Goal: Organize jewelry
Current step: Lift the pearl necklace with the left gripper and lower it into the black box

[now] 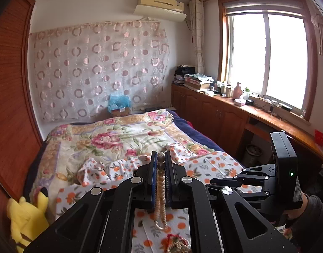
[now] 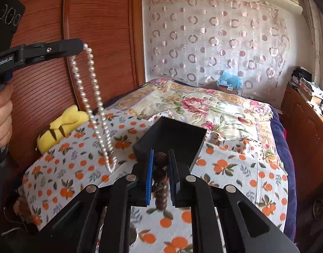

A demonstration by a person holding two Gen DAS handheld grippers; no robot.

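Observation:
My left gripper (image 1: 160,158) is shut on a white pearl necklace (image 1: 160,198), which hangs down between its blue pads. In the right wrist view the left gripper (image 2: 82,47) is held high at the left, and the pearl necklace (image 2: 94,97) dangles in a long loop down to the orange-print cloth (image 2: 77,160). My right gripper (image 2: 161,156) is shut on a dark brown wooden bead bracelet (image 2: 160,179), just in front of an open black box (image 2: 172,135) on the cloth. The right gripper (image 1: 231,179) also shows in the left wrist view at the lower right.
A floral quilt (image 2: 203,105) covers the bed beyond the cloth. A yellow plush toy (image 2: 62,124) lies at the bed's left edge by the wooden wardrobe (image 2: 87,42). More beaded jewelry (image 1: 178,244) lies on the cloth below the left gripper. Wooden cabinets (image 1: 214,109) line the right side.

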